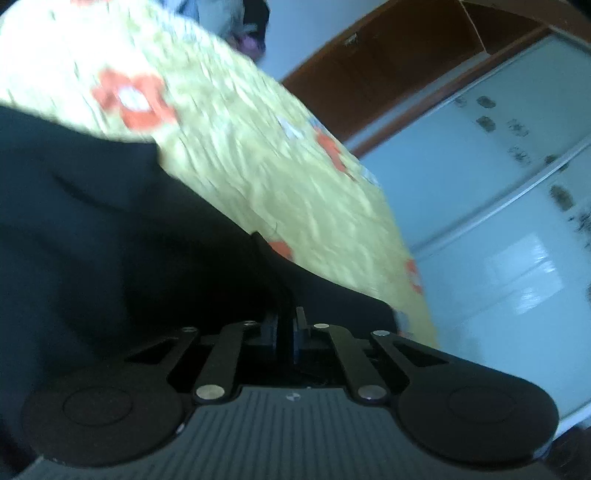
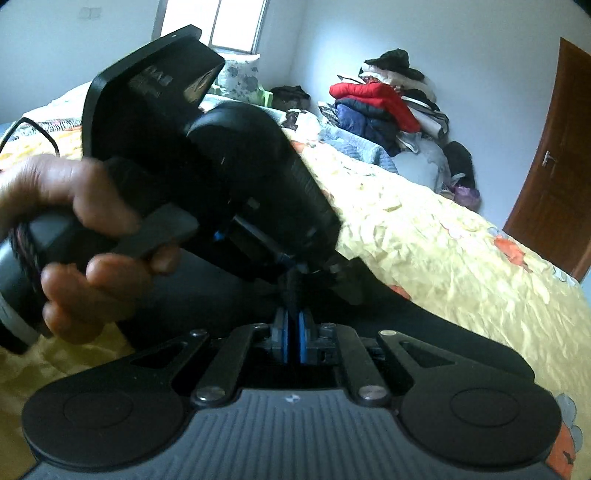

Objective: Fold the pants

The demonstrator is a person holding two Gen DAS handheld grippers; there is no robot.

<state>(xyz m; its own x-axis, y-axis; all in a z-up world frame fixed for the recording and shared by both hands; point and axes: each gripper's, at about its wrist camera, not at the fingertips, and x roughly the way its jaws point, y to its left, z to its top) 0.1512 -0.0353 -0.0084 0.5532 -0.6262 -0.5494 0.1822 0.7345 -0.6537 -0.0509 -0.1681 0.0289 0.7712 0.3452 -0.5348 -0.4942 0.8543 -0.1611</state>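
Pants (image 1: 110, 229): dark cloth spread on the bed, filling the left wrist view from 9 to 6 o'clock; in the right wrist view a strip of it (image 2: 424, 325) shows around both claws.
Bed (image 1: 258, 155): yellow quilted cover with orange flowers, blurred in the left wrist view.
Left claw (image 1: 286, 328): jaws drawn together, dark fabric of the pants rising between them; pinching the pants.
Left claw, other view (image 2: 295, 271): body at 10 o'clock, tips pointing down to the cloth just ahead of the right claw.
Left hand (image 2: 85, 236): wrapped round the left claw's handle at 9 o'clock.
Right claw (image 2: 293, 343): blue pads almost together, a bunched fold of the pants standing up between them; gripping the pants.
Clothes pile (image 2: 388, 107): red, blue and black garments at 1 o'clock, at the far side of the bed.
Door (image 2: 554, 158): brown, at 3 o'clock.
Window (image 2: 232, 22): at 12 o'clock.
Wardrobe (image 1: 498, 184): pale panels, at 3 o'clock.
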